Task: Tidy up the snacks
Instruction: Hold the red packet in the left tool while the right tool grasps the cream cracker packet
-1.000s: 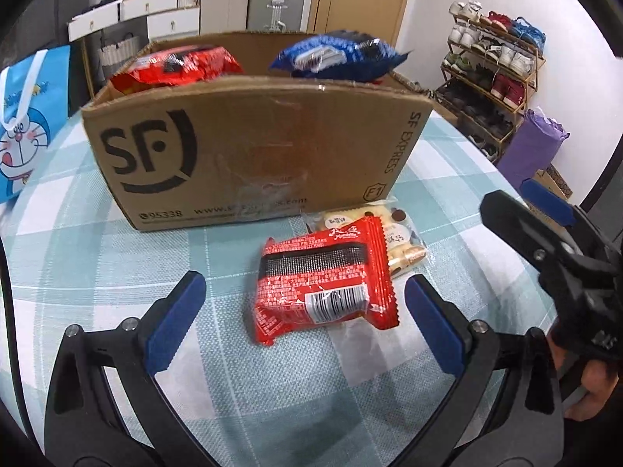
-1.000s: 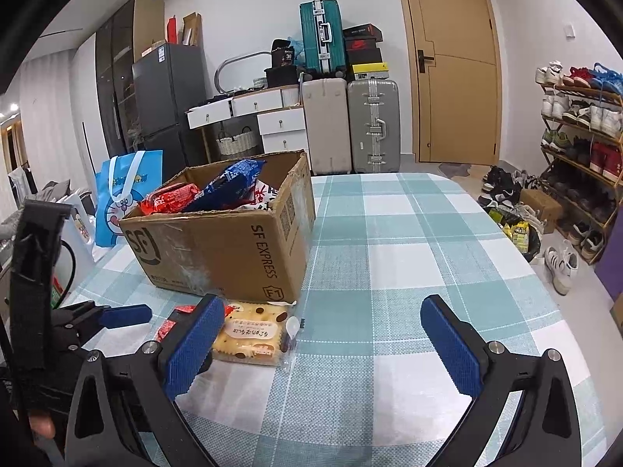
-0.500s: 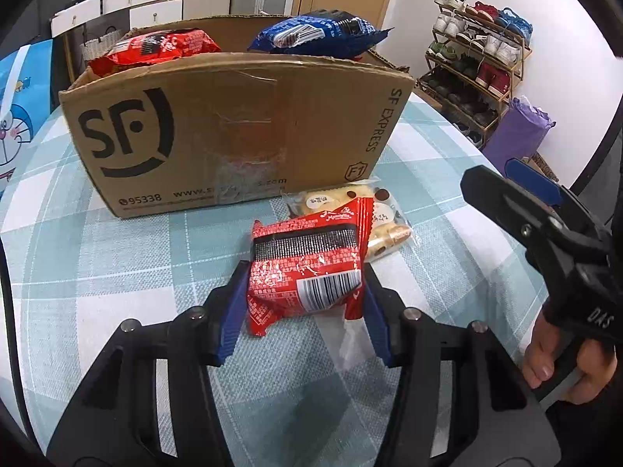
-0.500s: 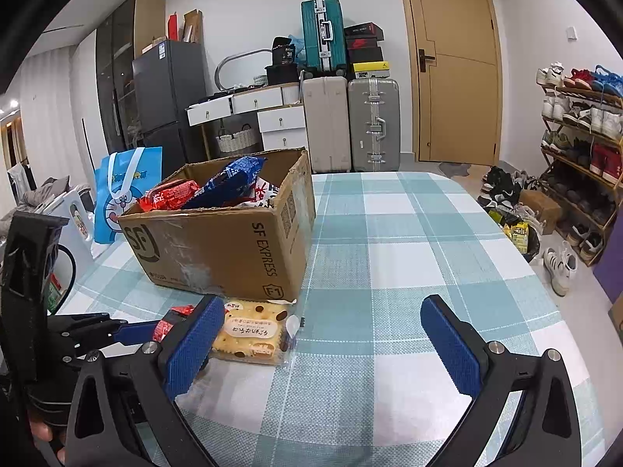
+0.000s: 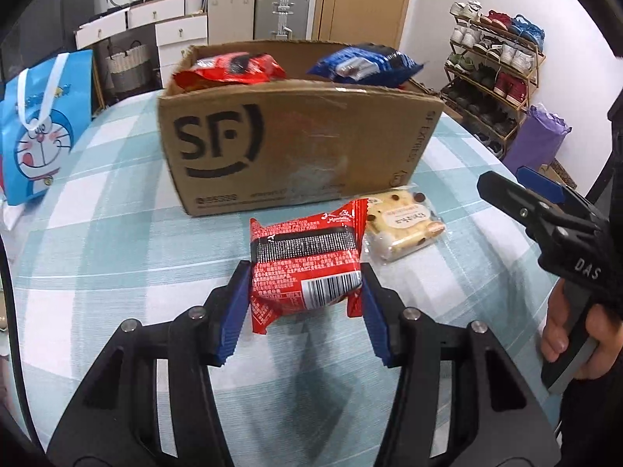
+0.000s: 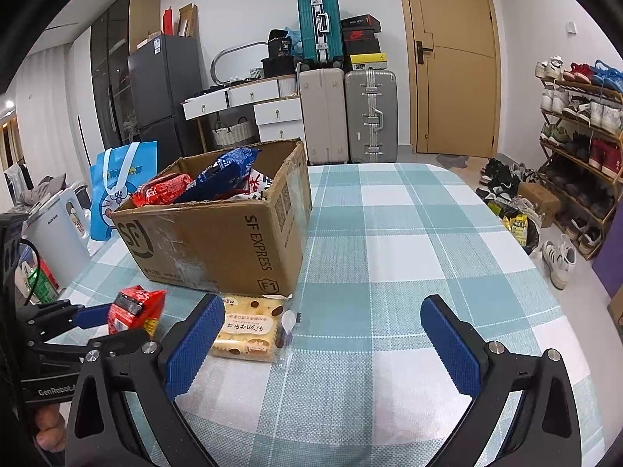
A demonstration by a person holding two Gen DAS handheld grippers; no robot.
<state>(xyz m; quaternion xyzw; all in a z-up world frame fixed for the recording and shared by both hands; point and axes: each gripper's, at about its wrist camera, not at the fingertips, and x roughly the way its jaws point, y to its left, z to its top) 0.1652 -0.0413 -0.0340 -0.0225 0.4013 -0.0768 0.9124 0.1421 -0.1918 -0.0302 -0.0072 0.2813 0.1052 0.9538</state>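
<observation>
My left gripper (image 5: 305, 303) is shut on a red snack packet (image 5: 305, 264) and holds it lifted above the table; it also shows in the right wrist view (image 6: 134, 309). A clear-wrapped cake pack (image 5: 403, 225) lies on the checked tablecloth just in front of the SF cardboard box (image 5: 296, 148), also seen in the right wrist view (image 6: 247, 329). The box (image 6: 218, 241) holds a red bag (image 5: 229, 68) and a blue bag (image 5: 364, 64). My right gripper (image 6: 323, 344) is open and empty, above the table to the right of the cake pack.
A blue cartoon bag (image 5: 35, 128) stands at the table's left edge. Beyond the table are suitcases (image 6: 348, 113), a shoe rack (image 6: 576, 148) and a purple bag (image 5: 539, 144). The table edge curves away on the right (image 6: 506, 241).
My left gripper closed on the red packet and lifted it off the table. The right gripper stayed open and nearly still.
</observation>
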